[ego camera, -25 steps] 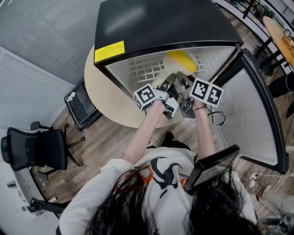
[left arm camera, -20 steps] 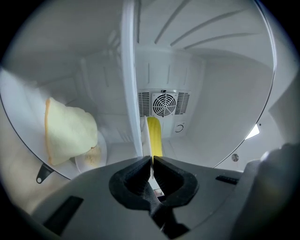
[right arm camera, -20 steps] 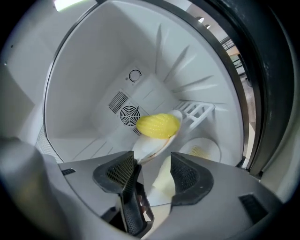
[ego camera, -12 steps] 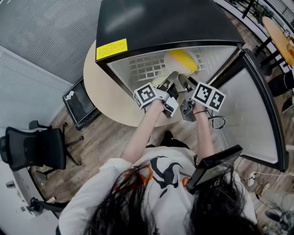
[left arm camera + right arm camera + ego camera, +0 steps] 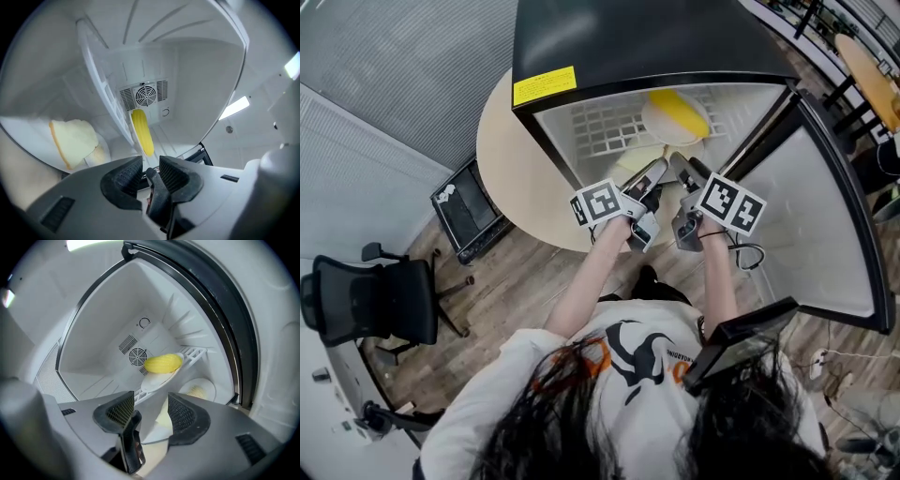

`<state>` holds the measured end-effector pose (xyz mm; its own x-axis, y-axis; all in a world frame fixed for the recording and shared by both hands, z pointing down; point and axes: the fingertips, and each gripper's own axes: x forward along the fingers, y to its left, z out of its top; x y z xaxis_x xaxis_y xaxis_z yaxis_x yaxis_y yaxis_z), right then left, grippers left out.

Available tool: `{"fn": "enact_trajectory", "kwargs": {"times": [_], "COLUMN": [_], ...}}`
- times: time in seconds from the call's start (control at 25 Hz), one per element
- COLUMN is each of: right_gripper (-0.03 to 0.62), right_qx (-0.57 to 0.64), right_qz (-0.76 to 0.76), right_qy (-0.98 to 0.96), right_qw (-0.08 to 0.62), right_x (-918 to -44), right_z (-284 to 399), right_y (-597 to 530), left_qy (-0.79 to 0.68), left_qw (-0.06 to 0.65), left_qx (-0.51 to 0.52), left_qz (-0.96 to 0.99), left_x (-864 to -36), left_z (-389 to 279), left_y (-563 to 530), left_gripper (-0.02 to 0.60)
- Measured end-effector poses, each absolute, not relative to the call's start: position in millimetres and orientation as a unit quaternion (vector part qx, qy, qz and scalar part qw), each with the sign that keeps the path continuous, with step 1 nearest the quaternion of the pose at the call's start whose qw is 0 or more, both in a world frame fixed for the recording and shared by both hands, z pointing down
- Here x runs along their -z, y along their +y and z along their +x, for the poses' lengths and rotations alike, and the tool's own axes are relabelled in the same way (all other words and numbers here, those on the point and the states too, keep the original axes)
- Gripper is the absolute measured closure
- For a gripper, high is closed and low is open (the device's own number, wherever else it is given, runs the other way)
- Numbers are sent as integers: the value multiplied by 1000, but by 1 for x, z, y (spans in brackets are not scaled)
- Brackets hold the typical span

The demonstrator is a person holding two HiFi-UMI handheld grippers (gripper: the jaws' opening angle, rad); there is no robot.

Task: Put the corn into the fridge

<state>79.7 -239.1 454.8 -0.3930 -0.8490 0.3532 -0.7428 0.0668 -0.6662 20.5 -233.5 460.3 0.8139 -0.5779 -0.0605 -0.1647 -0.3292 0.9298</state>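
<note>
A yellow corn cob (image 5: 677,108) (image 5: 142,131) (image 5: 162,363) lies on a white plate (image 5: 652,120) (image 5: 154,382) on the wire shelf (image 5: 600,136) inside the open mini fridge (image 5: 637,42). Both grippers hover at the fridge mouth, apart from the plate. My left gripper (image 5: 656,172) (image 5: 150,171) has its jaws opening, with nothing between them. My right gripper (image 5: 682,169) (image 5: 152,411) stands open beside it, also empty. On the level below sits a second plate (image 5: 209,389) with pale food (image 5: 72,140).
The fridge door (image 5: 825,216) stands open to the right. The fridge rests on a round beige table (image 5: 511,159). A black box (image 5: 464,214) and an office chair (image 5: 375,300) stand on the wooden floor at the left.
Both grippers have drawn back from the plate toward the person. The left jaws have spread apart. The corn and its plate stay on the shelf.
</note>
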Motion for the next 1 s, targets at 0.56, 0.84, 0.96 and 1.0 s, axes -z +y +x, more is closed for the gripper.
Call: {"fn": "enact_trajectory", "kwargs": {"times": [0.56, 0.84, 0.96, 1.0], "right_gripper": [429, 496, 508, 513], "right_qx": [376, 370, 377, 379], "right_qz": [-532, -534, -533, -532], "right_qy": [752, 754, 751, 751], "right_qw": [101, 98, 94, 94], "right_x": [-425, -428, -437, -438], "right_z": [35, 7, -3, -5], "right_y": [-176, -120, -96, -89], "left_qy": [-298, -314, -319, -320], "left_qw": [388, 353, 338, 333], "left_qx": [72, 40, 31, 28], "left_qz": [869, 880, 885, 886], "left_x": [-453, -460, -462, -463], "left_z": [-37, -67, -77, -78], "left_y": [-156, -108, -88, -82], "left_gripper": [492, 513, 534, 534]}}
